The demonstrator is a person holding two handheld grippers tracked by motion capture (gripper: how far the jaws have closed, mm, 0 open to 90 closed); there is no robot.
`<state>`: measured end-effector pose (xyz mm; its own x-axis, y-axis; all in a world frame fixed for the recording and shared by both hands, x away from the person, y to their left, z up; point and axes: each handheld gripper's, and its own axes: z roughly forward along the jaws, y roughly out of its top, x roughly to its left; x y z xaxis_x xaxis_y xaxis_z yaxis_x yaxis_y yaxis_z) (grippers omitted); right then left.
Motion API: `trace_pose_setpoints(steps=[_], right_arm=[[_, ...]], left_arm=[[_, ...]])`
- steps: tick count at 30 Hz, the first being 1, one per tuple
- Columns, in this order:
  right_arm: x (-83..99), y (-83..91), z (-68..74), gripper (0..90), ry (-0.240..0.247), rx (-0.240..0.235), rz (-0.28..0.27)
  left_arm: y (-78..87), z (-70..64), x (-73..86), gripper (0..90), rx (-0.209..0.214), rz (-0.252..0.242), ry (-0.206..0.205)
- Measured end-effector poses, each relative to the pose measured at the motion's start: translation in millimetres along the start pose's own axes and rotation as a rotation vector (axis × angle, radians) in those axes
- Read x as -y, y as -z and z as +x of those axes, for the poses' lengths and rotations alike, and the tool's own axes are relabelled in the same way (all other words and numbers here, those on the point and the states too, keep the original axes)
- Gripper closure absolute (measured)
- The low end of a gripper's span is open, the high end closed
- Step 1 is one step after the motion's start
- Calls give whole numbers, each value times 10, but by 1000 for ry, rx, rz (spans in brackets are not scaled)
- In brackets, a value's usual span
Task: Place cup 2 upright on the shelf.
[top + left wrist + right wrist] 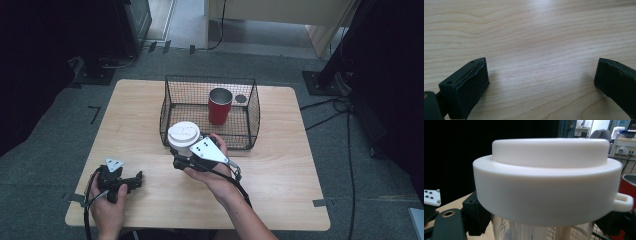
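Observation:
My right gripper (181,153) is shut on a clear cup (524,230) with a white lid (183,134), held upright just above the table at the front wall of the black wire basket (252,131). In the right gripper view the white lid (549,182) looms close, with black jaws on both sides of the clear wall below it. A red cup (219,106) stands upright inside the basket, and its edge shows as the red cup (629,187) behind the lid. My left gripper (137,179) rests low at the table's front left, open, with bare wood between its pads (469,87).
The wooden table (280,175) has free room at the right and the far left. A small grey disc (241,99) lies on the basket floor beside the red cup. Cables (330,107) and dark stands surround the table on the carpet.

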<state>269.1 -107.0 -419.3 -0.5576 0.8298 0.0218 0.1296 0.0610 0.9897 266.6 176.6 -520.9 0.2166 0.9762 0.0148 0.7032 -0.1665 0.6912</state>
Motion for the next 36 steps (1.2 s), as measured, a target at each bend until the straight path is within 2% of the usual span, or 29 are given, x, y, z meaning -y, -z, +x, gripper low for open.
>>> trace_pose_setpoints(steps=[20,36], right_arm=[[-427,-138,-56,161,33,13,-93],[-624,-325,-139,161,44,38,-156]], left_arm=[[0,-1,0,0,0,0,1],[1,1,0,0,0,1,-2]])
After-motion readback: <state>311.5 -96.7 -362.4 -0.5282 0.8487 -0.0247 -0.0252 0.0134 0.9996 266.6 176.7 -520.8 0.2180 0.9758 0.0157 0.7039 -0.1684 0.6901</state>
